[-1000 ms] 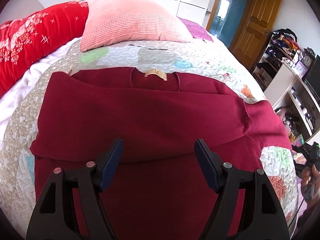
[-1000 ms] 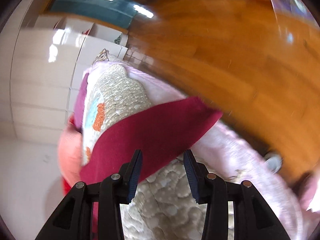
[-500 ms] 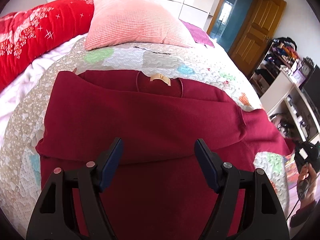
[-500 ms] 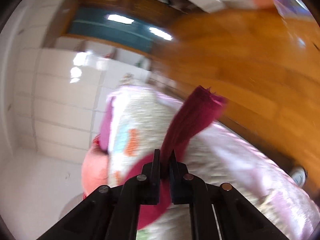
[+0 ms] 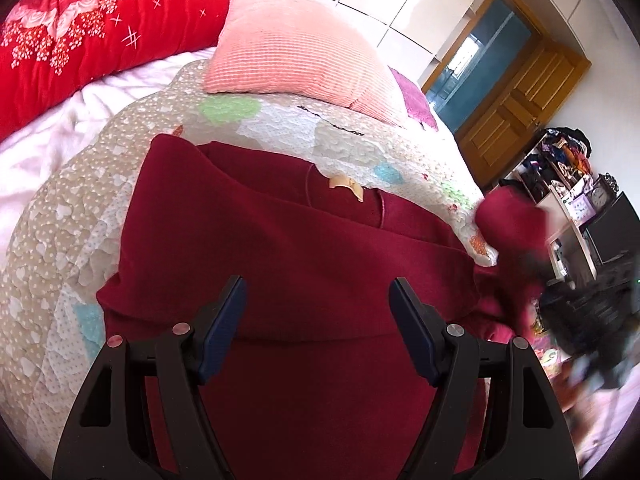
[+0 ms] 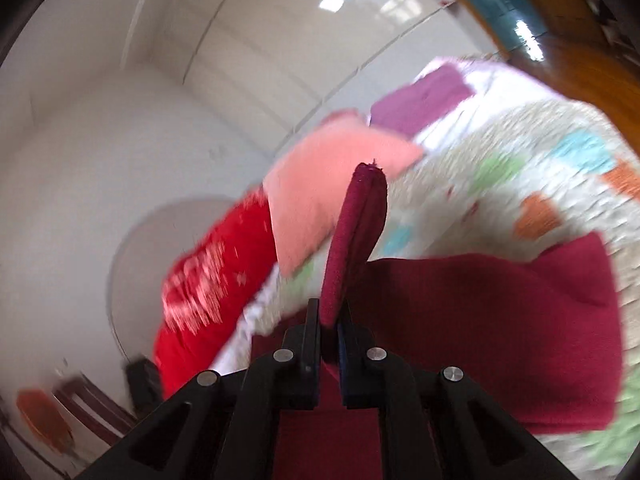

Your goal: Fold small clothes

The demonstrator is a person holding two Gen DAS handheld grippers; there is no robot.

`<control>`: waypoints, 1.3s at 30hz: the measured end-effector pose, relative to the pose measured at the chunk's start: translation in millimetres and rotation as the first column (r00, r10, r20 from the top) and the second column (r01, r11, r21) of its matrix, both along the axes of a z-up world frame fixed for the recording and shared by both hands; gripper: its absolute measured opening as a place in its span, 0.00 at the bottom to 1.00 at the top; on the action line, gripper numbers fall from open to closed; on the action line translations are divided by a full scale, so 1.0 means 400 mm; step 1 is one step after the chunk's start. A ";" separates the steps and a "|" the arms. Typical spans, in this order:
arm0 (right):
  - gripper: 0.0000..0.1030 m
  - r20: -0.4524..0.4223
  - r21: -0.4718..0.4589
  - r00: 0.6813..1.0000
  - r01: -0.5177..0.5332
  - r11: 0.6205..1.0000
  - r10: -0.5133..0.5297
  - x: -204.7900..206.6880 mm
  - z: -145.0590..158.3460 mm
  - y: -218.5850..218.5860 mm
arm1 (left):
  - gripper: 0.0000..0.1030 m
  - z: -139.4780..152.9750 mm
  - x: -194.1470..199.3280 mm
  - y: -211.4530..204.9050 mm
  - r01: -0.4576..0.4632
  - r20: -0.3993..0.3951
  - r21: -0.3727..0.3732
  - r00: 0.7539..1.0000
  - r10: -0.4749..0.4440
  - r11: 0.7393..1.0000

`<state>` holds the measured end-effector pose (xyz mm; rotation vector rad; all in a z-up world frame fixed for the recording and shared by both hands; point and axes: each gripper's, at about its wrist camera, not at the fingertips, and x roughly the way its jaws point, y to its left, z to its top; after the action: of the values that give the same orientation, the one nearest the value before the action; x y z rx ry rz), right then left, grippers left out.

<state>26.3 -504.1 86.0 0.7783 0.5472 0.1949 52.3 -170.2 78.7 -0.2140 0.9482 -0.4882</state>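
Note:
A dark red sweater lies face up on the patchwork quilt, neck label toward the pillow, one sleeve folded across its chest. My left gripper is open and empty just above the sweater's lower body. My right gripper is shut on the sweater's other sleeve, which stands up from the jaws. In the left wrist view that sleeve is lifted at the bed's right edge, with the right gripper blurred below it.
A pink pillow and a red floral duvet lie at the head of the bed. A wooden door and cluttered shelves stand to the right. The bed edge drops off on the right.
My right gripper closed on the sleeve and has swung it up from the bed's side, turning toward the sweater. My left gripper stayed open over the sweater, shifting slightly.

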 end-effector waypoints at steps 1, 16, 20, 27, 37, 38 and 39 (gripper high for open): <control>0.06 -0.043 -0.028 0.998 -0.038 0.999 0.036 0.036 -0.039 0.062 | 0.71 -0.005 0.002 0.004 0.000 -0.007 0.000 1.000 0.000 1.000; 0.37 -0.220 -0.241 0.966 -0.190 0.952 0.137 -0.031 -0.067 0.094 | 0.77 -0.042 0.022 -0.056 0.049 -0.099 -0.105 0.993 -0.060 0.993; 0.38 -0.201 -0.198 0.976 -0.122 0.973 0.081 -0.087 -0.059 0.013 | 0.77 -0.069 0.023 -0.117 0.080 -0.099 -0.035 0.992 -0.083 0.996; 0.38 -0.218 -0.176 0.976 -0.017 0.984 -0.022 -0.161 -0.076 -0.080 | 0.31 -0.097 0.015 -0.218 0.165 -0.091 -0.001 0.982 -0.165 0.986; 0.39 -0.194 -0.210 0.973 0.082 0.974 -0.124 -0.172 -0.034 -0.130 | 0.13 0.153 0.066 -0.107 0.105 0.124 -0.088 0.988 -0.094 0.991; 0.40 -0.186 -0.228 0.975 0.077 0.971 -0.120 -0.159 -0.025 -0.118 | 0.13 0.167 0.065 -0.065 0.069 0.159 -0.050 0.985 -0.060 0.996; 0.40 -0.175 -0.246 0.978 0.071 0.967 -0.116 -0.143 -0.016 -0.106 | 0.13 0.167 0.063 -0.035 0.039 0.178 -0.020 0.983 -0.035 0.999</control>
<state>-31.0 -546.5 79.5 0.5884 0.6969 -0.0340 77.7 -184.1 145.4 -0.1711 0.7732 -0.5433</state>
